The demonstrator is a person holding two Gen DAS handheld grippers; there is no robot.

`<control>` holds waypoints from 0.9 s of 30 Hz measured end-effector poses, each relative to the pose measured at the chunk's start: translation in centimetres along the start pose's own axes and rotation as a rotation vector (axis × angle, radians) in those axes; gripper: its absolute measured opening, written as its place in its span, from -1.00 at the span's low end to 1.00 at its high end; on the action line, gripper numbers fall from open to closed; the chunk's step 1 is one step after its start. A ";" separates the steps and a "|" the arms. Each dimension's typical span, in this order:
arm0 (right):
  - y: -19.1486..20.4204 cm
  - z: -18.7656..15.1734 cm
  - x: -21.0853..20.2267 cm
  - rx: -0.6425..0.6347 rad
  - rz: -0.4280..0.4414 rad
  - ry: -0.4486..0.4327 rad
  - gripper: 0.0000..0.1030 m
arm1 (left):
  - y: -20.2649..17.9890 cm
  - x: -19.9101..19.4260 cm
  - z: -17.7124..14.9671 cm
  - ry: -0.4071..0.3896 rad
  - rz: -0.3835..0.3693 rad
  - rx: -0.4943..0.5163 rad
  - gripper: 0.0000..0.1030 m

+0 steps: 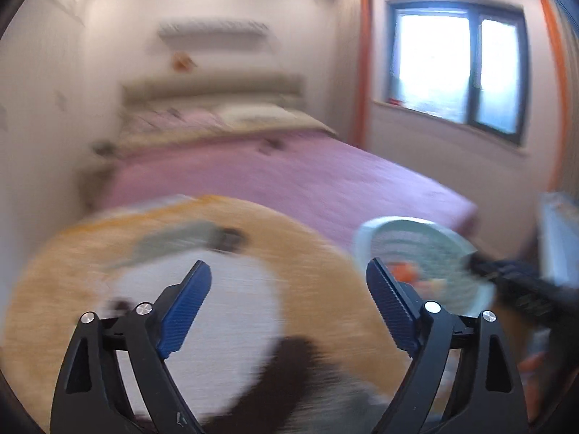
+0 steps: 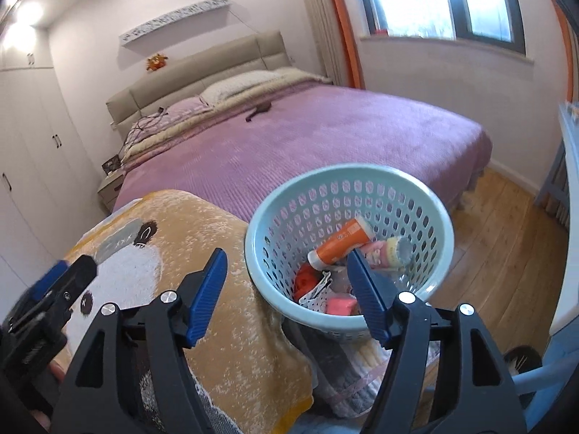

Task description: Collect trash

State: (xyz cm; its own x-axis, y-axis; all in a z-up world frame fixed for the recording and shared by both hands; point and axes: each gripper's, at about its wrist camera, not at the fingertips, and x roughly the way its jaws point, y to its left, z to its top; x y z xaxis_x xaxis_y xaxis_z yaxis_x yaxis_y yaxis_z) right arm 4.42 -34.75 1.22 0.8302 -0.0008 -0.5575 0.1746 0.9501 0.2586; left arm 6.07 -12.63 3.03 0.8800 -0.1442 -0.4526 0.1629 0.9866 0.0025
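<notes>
A pale blue perforated basket [image 2: 430, 209] sits at the foot of the bed and holds an orange tube [image 2: 338, 242], a pink pack [image 2: 378, 253] and other scraps. My right gripper [image 2: 287, 256] is open and empty, its right finger over the basket's near rim. My left gripper [image 1: 289, 271] is open and empty above the orange panda blanket [image 1: 90, 264]; that view is motion-blurred. The basket also shows in the left wrist view [image 1: 427, 249]. The left gripper appears in the right wrist view [image 2: 61, 278].
The blanket [image 2: 202, 224] lies left of the basket on a purple bed [image 2: 325, 137]. White wardrobes [image 2: 32, 144] stand at the left. A wood floor [image 2: 506, 253] and a blue chair [image 2: 542, 372] are at the right.
</notes>
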 end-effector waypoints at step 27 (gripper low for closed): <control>0.1 -3.0 -2.4 -0.083 -0.021 -0.178 0.40 | 1.9 -1.2 -4.2 -0.103 0.040 -0.055 0.85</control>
State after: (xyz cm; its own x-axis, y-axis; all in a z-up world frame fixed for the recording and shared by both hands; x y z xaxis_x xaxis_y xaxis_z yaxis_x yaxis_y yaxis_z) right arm 0.89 -33.67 0.18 0.9085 -0.0692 -0.4121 0.1550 0.9717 0.1785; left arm 3.47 -10.22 -0.15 0.9270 -0.1085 -0.3591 0.1041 0.9941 -0.0315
